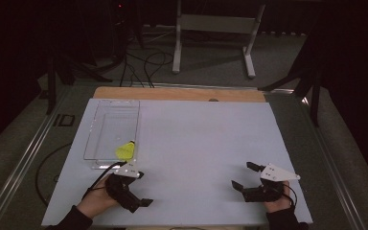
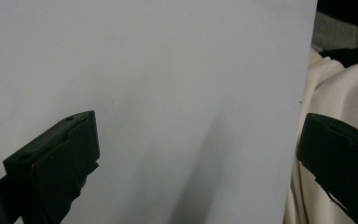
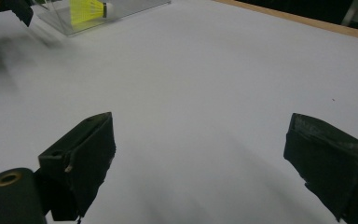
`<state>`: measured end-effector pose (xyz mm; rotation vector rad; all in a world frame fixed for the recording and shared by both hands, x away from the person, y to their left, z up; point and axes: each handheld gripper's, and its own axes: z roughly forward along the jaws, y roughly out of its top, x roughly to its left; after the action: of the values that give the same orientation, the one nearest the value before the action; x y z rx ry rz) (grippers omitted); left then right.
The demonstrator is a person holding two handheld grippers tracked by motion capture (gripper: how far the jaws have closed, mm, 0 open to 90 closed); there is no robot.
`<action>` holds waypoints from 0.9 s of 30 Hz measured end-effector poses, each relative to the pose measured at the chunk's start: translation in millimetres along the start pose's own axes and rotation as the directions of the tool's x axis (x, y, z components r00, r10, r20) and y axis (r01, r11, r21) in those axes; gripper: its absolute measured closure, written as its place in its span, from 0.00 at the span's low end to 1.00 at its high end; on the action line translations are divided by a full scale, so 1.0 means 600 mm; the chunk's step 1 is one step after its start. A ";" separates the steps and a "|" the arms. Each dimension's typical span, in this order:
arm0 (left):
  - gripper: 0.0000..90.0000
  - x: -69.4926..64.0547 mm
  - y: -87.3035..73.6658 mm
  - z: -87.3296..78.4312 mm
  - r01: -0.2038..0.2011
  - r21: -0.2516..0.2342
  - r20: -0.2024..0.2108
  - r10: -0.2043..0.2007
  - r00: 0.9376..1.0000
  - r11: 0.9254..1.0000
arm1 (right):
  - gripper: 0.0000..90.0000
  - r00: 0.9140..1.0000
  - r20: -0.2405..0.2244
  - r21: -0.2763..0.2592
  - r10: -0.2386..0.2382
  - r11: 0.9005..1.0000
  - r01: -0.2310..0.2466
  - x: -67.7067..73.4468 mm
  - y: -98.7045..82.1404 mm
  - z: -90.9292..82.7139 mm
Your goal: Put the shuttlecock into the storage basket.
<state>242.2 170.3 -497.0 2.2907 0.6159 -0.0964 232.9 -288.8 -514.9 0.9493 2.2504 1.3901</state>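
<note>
Left gripper (image 1: 141, 188) is spread wide, nothing between the jaws; I'm holding it low over the near-left part of the desk (image 1: 196, 143). In the left gripper view the jaws frame bare pale desk surface, with the desk edge and a piece of cream cloth (image 2: 335, 93) beyond it by one jaw.

Right gripper (image 1: 244, 176) is also wide apart and empty, over the near-right part of the desk, well apart from the left one. Its jaws frame bare desk in the right gripper view.

Shuttlecock (image 1: 126, 151): bright yellow-green skirt, small white cork tip with a dark band where tip meets skirt. It lies on its side, tip pointing away from me. It sits in the near corner of a clear shallow tray (image 1: 100, 127), just beyond my left gripper, not touching it. From the right gripper it's far off up and to the left; the right gripper view shows the shuttlecock (image 3: 89, 9) behind the transparent tray (image 3: 135, 10) wall, skirt ribs faintly visible, tip toward the right of that view.

Nothing else in the tray that I can make out.
</note>
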 end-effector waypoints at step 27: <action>0.00 0.010 -0.076 -0.025 0.017 -0.119 -0.138 -0.033 0.990 0.993 | 0.10 1.000 -0.010 0.009 0.001 1.000 -0.001 0.000 -0.001 0.003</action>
<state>225.0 210.5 -517.2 2.1884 0.7036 0.0869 233.7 -287.5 -516.5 0.9487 2.2656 1.3891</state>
